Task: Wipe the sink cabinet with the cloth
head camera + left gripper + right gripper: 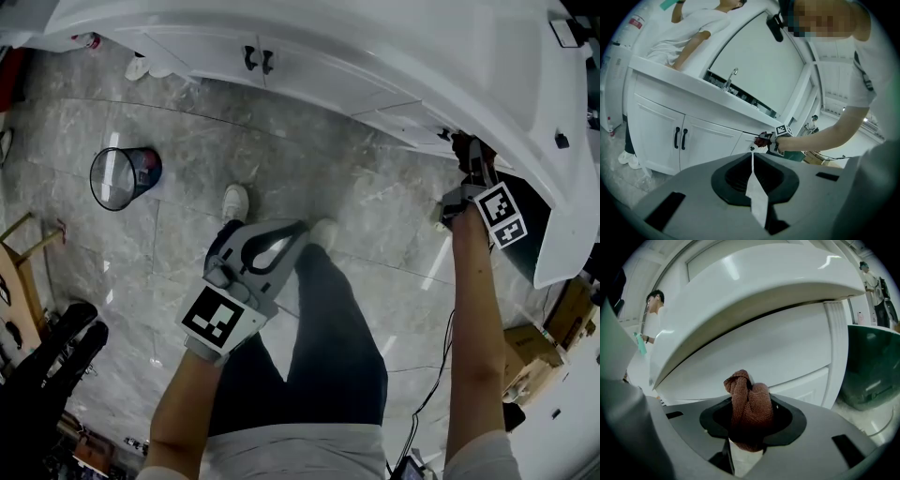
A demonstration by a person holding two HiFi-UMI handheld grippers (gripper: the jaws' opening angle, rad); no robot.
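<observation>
Right gripper (466, 164): jaws clamped on a bunched brown cloth (749, 404), right at the white drawer front of the sink cabinet (787, 348) under the countertop lip; contact cannot be told. Left gripper (752, 161): jaws together on nothing, well apart from the cabinet. Step in hand, by judgement, is wiping that panel: press the wad flat, use overlapping strokes and a firm grip so the cloth does not slip.

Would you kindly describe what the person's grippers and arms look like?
The left gripper and right gripper have grey plastic bodies with a dark recess around pale jaws. Each carries a white cube with black square markers. The left has a looped grey handle. The arms are bare below short white sleeves; a thin dark cable hangs near the right one.
</observation>
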